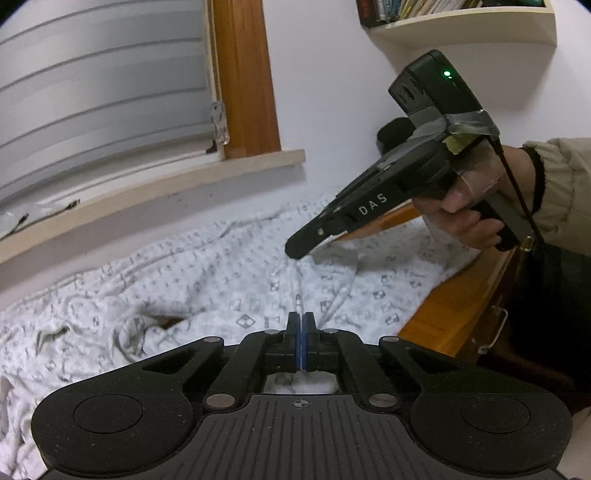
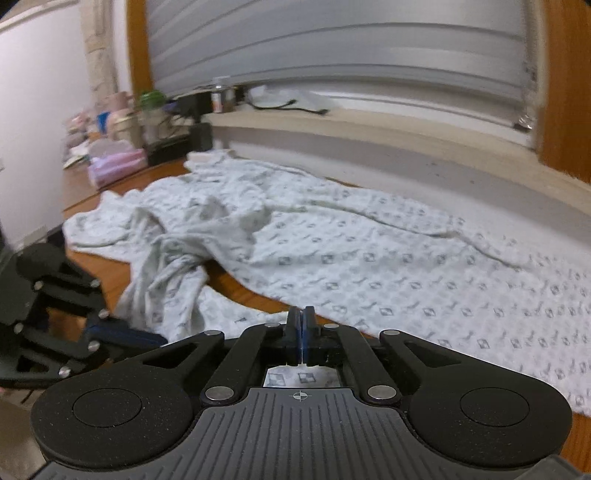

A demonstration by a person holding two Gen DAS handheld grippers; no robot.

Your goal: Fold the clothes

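Note:
A white garment (image 2: 369, 258) with a grey printed pattern lies rumpled across a wooden table (image 2: 236, 291); the left wrist view shows the same garment (image 1: 221, 280). My left gripper (image 1: 301, 321) is shut, and a ridge of the cloth runs up into its tips. My right gripper (image 2: 302, 317) is shut on the garment's near edge, with cloth showing beneath its fingers. In the left wrist view a hand (image 1: 465, 214) holds the right gripper (image 1: 295, 253) with the fabric tented up to its tip. The left gripper (image 2: 122, 334) sits low at the left beside a bunched fold.
A window sill (image 2: 369, 129) and a closed grey shutter (image 1: 92, 92) run behind the table. Boxes and bottles (image 2: 114, 147) crowd the table's far left end. A book shelf (image 1: 461, 26) hangs on the wall. The table's front edge with a drawer handle (image 1: 493, 332) is at the right.

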